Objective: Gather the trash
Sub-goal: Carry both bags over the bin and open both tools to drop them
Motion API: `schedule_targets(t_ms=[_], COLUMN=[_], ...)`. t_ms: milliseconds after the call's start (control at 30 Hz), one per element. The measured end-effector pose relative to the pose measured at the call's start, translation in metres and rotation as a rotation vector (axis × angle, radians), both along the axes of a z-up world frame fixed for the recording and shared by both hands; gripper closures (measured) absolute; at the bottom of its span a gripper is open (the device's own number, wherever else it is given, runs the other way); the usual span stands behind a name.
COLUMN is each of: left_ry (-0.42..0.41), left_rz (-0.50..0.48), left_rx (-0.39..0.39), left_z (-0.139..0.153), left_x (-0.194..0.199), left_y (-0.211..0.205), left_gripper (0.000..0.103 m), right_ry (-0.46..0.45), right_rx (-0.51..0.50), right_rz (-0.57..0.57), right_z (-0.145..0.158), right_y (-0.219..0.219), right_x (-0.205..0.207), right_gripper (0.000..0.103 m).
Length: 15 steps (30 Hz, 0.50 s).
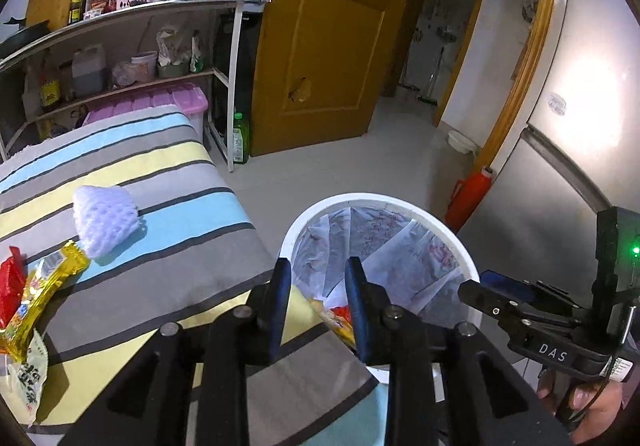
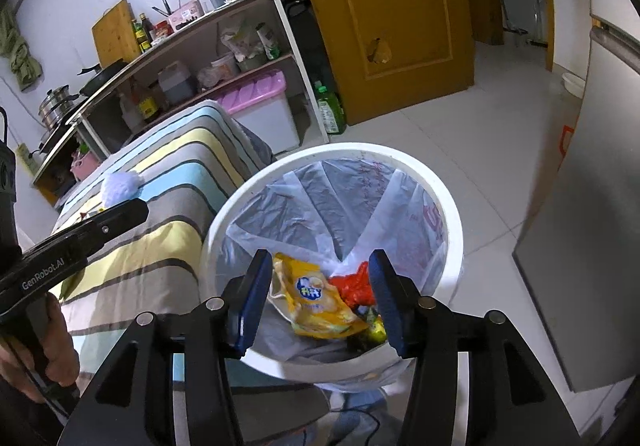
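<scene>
right gripper (image 2: 318,294): blue pads parted, nothing between them; hangs directly over white bin (image 2: 450,206).
left gripper (image 1: 318,302): pads apart, empty; poised at the bin's near-left rim, over the edge of striped cloth (image 1: 168,246).
bin contents: yellow snack bag (image 2: 316,298) and red wrapper (image 2: 356,282) lying in the plastic liner (image 2: 304,202), below the right pads and clear of them.
trash left of the bin, on the cloth: white foam net (image 1: 106,220) nearest, then gold wrapper (image 1: 40,294), red packet (image 1: 10,282), pale bag (image 1: 28,374) farthest.
handling note: judged between drops. send the left tool away from the bin to the foam net first; close lightly on its edge, since it is soft, then carry it over the rim before letting go.
</scene>
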State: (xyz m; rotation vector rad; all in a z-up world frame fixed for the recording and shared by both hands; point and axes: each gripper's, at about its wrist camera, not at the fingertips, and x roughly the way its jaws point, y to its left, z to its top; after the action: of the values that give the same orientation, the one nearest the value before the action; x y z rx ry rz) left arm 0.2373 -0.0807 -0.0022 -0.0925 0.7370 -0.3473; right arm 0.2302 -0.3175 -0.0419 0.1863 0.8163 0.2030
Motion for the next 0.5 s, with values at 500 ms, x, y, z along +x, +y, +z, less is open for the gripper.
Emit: schedule_targets(t_ms=[500], left_ry=[-0.107], left_rz=[0.115], left_rx=[-0.027], left_z=[0.027], left_x=[-0.067], left_y=[0.059], left_gripper=[0.074], right_ry=[-0.111], right_rx=[0.003], right_rz=[0.136], right_z=[0.042], right_y=[0.052], right_x=[-0.051], right_gripper=[0.052])
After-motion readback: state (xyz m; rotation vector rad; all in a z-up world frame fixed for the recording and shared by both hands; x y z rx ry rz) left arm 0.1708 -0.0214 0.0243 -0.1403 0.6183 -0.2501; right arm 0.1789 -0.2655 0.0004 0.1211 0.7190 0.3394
